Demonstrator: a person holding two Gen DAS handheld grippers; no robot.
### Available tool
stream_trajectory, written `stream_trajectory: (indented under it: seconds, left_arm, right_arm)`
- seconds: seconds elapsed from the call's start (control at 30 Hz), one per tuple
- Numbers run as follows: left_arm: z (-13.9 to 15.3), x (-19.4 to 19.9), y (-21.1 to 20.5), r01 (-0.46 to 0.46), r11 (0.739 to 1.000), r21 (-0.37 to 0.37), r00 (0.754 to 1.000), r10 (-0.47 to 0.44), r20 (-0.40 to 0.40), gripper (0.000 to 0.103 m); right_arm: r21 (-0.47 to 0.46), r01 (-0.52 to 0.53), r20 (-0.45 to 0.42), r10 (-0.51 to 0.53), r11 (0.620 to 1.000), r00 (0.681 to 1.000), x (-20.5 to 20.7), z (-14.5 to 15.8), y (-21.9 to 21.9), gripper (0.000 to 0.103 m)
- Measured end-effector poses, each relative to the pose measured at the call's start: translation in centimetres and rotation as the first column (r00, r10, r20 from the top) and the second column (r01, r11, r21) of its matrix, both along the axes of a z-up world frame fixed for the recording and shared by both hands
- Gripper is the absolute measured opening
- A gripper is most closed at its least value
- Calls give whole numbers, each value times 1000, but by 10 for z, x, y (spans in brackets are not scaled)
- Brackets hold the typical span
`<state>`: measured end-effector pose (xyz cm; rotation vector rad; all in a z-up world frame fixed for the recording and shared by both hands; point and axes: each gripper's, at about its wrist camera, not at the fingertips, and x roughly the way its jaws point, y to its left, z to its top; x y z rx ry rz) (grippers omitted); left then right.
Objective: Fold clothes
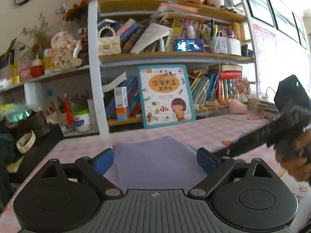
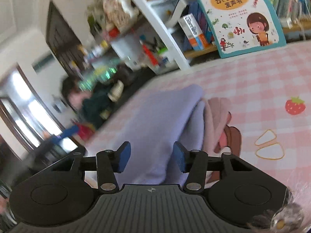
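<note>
A lilac garment lies folded on the pink checked tablecloth, near the table's front edge, with a beige-pink layer showing at its right side. The left gripper hovers low over the cloth, its blue-padded fingers spread wide and holding nothing. The right gripper, tilted, has its fingers parted about halfway over the cloth's near end, gripping nothing that I can see. A hand grasps that right tool's handle. Far behind, a picture book leans against the crowded bookshelf.
</note>
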<state>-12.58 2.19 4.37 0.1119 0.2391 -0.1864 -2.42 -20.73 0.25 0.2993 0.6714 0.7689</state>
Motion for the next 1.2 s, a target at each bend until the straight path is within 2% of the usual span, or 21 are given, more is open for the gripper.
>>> stream_trajectory:
  seconds: [0.03, 0.1, 0.13, 0.17, 0.33, 0.4, 0.5, 0.57, 0.67, 0.73, 0.8, 0.87, 0.93, 1.0, 1.07, 1.1, 1.2]
  left_arm:
    - [-1, 1, 0, 2, 1000, -4, 1000, -2, -5, 94]
    - [-2, 2, 0, 4, 1000, -9, 1000, -5, -13, 94]
    - [-3, 1, 0, -4, 1000, 1, 1000, 4, -14, 94]
    - [-4, 1, 0, -12, 1000, 11, 1000, 12, -15, 94]
    - [-6, 0, 2, -47, 999, 28, 999, 47, -14, 98]
    - [-4, -1, 5, -59, 998, 15, 998, 59, -11, 102]
    - [-5, 0, 9, -77, 997, 1, 997, 77, -24, 103]
    - [-6, 3, 10, -80, 997, -3, 996, 80, -42, 103]
    - [-7, 6, 11, -80, 997, -6, 995, 79, -66, 103]
    - [-8, 7, 12, -75, 997, -3, 995, 74, -73, 103]
    - [-9, 7, 12, -68, 998, 3, 995, 68, -78, 103]
    - [-11, 10, 13, -64, 998, 6, 994, 64, -94, 103]
    - [-12, 13, 15, -45, 999, -4, 993, 44, -113, 103]
    - [-12, 17, 18, -21, 1000, -16, 990, 18, -137, 103]
    - [-12, 26, 23, 40, 998, -51, 981, -49, -188, 103]
    - [-12, 32, 25, 60, 995, -76, 974, -75, -216, 103]
    - [-19, 53, 40, 21, 978, -209, 942, -90, -324, 103]
  right_arm:
    - [-47, 4, 1, -4, 999, 1000, 1, -4, 5, 43]
    - [-70, -7, 20, 8, 998, 1000, -1, -8, 9, 40]
    - [-72, -17, 25, 19, 997, 1000, -3, -8, 10, 25]
    - [-54, -20, 39, 22, 998, 999, -7, -5, 7, 14]
    - [29, -23, 105, 20, 999, 994, -29, 13, -6, 10]
    - [25, -5, 105, 3, 1000, 994, -34, 14, -9, 10]
    - [-94, 16, 65, -10, 995, 998, -29, -7, -1, 10]
    - [-79, 9, 56, -4, 997, 998, -27, -20, -1, 11]
    - [-79, 12, 49, -8, 997, 999, -27, -17, -3, 12]
    - [-79, 20, 53, -15, 997, 998, -31, -13, -4, 17]
    - [-66, 29, 55, -26, 997, 998, -35, -9, -7, 30]
    - [-27, 52, 50, -51, 998, 997, -37, -3, -17, 54]
    - [8, 86, 38, -86, 996, 996, -38, 2, -28, 59]
    - [0, 110, -2, -110, 994, 994, -33, 3, -37, 59]
    - [-12, 133, -44, -134, 991, 990, -28, 2, -46, 66]
    - [-28, 139, -68, -140, 990, 988, -25, 1, -49, 67]
    - [-67, 136, -145, -144, 988, 979, -16, -2, -54, 70]
